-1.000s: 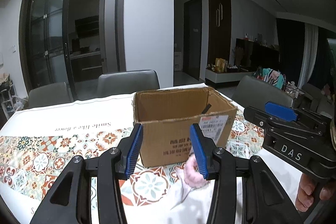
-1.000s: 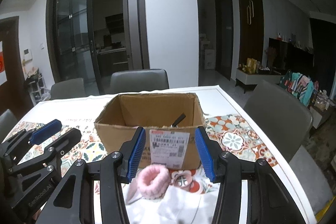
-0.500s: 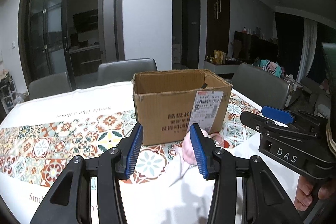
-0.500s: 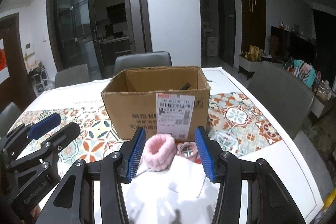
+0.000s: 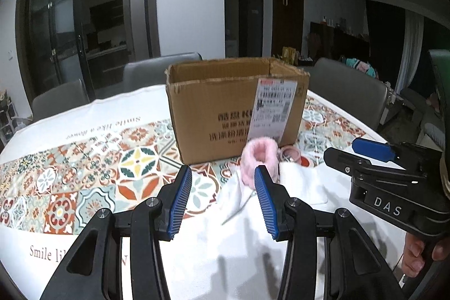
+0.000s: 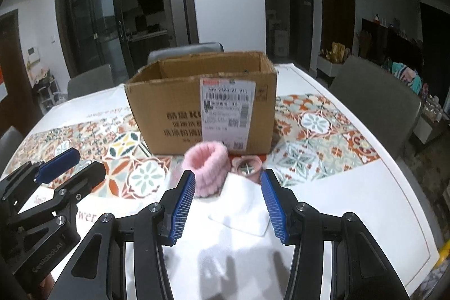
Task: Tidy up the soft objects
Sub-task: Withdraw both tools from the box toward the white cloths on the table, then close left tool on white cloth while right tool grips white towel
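Observation:
A fluffy pink band [image 6: 206, 166] stands on the table in front of an open cardboard box [image 6: 202, 106]; it also shows in the left wrist view [image 5: 260, 156]. A white cloth [image 6: 244, 204] lies just before it, and a small pink item [image 6: 247, 163] sits beside it. My right gripper [image 6: 227, 204] is open and empty, hovering above the white cloth. My left gripper [image 5: 223, 201] is open and empty, left of the cloth [image 5: 298, 182]. The box [image 5: 233, 108] stands behind.
A patterned tablecloth [image 5: 84, 182] covers the table. Grey chairs stand at the far side [image 5: 160, 69] and on the right [image 6: 374, 100]. The table's right edge [image 6: 407, 187] is near. The other gripper shows in each view: [image 5: 393, 176], [image 6: 42, 193].
Both grippers have pulled back and lowered away from the box. The box looks farther off and the pink band and cloth are now fully in view between the fingers.

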`<state>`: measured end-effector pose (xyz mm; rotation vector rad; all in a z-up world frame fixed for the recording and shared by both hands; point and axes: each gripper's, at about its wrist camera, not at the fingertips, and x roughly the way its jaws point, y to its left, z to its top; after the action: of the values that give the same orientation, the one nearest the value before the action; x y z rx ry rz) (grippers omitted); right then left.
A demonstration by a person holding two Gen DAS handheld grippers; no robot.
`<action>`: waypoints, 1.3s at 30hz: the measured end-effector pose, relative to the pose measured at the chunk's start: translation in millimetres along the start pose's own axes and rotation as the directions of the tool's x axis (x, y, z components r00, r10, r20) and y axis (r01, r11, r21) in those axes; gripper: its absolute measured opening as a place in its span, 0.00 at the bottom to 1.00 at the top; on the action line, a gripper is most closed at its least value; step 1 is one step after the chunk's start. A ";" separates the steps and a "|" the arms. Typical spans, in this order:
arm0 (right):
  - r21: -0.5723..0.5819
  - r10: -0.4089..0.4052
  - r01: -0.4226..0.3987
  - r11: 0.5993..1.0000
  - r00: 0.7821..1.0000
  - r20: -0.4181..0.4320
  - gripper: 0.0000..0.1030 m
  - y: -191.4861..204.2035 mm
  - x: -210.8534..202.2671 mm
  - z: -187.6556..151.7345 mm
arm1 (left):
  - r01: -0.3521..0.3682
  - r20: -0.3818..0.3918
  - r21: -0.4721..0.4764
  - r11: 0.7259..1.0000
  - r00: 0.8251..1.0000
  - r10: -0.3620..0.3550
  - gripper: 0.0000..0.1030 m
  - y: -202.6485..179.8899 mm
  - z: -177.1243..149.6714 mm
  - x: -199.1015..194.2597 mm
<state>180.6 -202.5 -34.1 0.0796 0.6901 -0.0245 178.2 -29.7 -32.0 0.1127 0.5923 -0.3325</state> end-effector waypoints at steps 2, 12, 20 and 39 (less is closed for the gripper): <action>0.005 -0.001 0.001 1.000 1.000 -0.017 0.49 -2.1 4.4 -4.2 | 0.004 -0.012 0.001 1.000 1.000 -0.004 0.44 -0.8 -2.7 4.7; 0.017 -0.009 0.010 1.000 0.997 -0.082 0.49 -10.3 30.2 -19.3 | 0.016 -0.092 -0.002 1.000 0.996 -0.016 0.44 -4.0 -17.3 33.6; 0.035 -0.003 0.008 0.999 0.989 -0.147 0.49 -18.1 53.4 -27.9 | 0.036 -0.148 0.001 0.999 0.988 -0.035 0.44 -8.0 -24.0 60.7; 0.036 0.030 -0.023 0.999 0.973 -0.231 0.49 -17.3 97.2 -27.0 | 0.053 -0.227 -0.041 0.998 0.972 -0.061 0.44 -5.4 -24.0 109.8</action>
<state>237.6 -217.1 -117.9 0.1253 0.9221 -0.0010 249.2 -60.2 -113.8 0.1016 0.8295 -0.3678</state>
